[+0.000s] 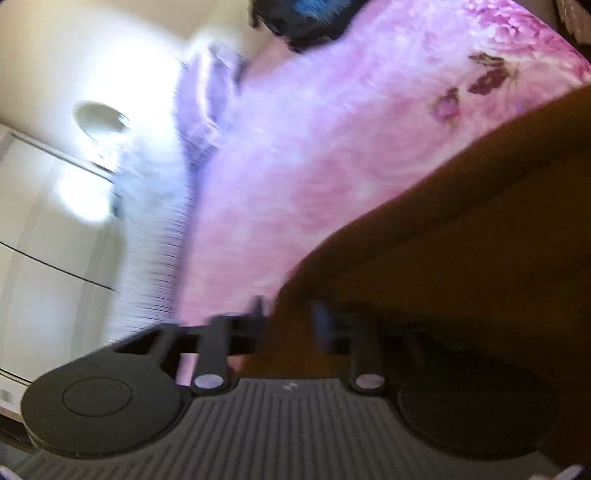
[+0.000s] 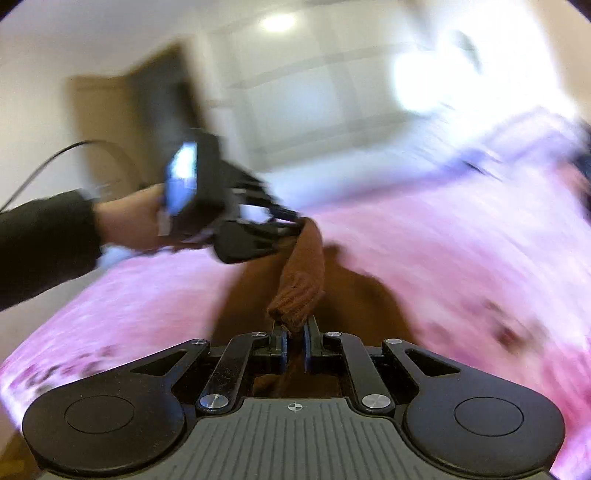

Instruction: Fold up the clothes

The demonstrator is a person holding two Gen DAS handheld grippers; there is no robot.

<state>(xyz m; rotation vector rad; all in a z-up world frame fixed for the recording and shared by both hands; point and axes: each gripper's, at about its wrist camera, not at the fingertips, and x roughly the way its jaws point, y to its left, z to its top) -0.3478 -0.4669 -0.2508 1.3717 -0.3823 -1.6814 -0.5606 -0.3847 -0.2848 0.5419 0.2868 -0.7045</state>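
A brown knit garment hangs between both grippers above a pink flowered bedspread. In the right wrist view my right gripper is shut on a ribbed edge of the garment, its blue pads pressing the cloth. The left gripper, held by a hand in a dark sleeve, pinches the garment's far end. The left wrist view is blurred: the brown garment drapes over the left gripper and hides its right finger.
The pink bedspread fills the bed. A dark item with a blue patch lies at its far end. A pale striped cloth hangs at the bed's edge. White cupboards and a dark doorway stand behind.
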